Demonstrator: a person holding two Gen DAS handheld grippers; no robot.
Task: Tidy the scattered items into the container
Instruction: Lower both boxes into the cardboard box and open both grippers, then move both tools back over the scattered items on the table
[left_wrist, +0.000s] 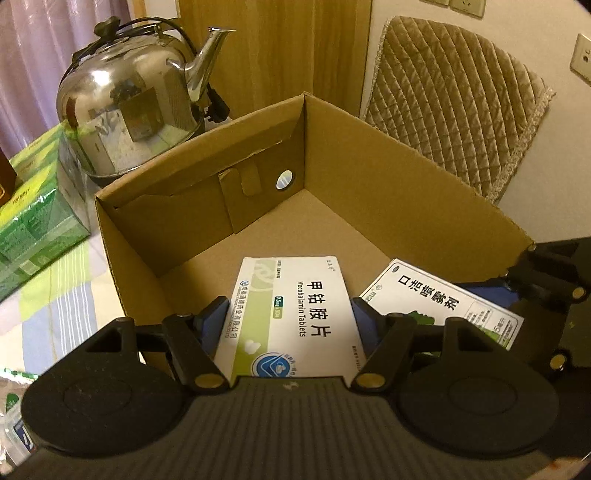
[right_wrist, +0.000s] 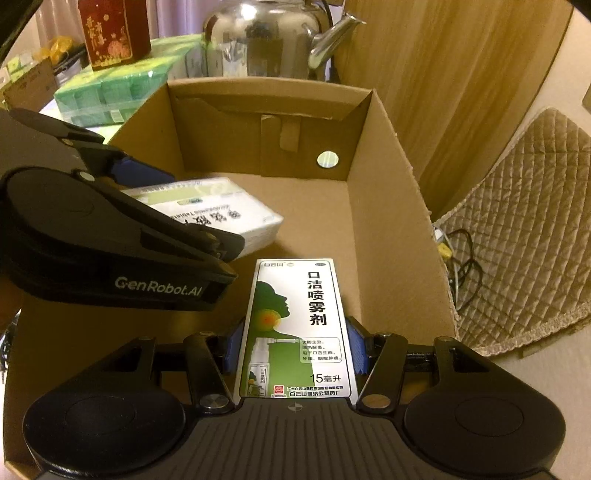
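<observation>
Medicine boxes, 2: 1 white-and-green Mecobalamin Tablets box, clamped between the blue pads of the left gripper, and 1 narrow white-and-green spray box printed with a head silhouette and "15", clamped between the blue pads of the right gripper. Both are held over the interior of 1 open brown cardboard box, its floor bare. Behind it: 1 steel kettle, 1 green wrapped pack, 1 red carton.

The right claw clamps a throat spray box inside the cardboard box; the left claw holds a tablet box beside it.
</observation>
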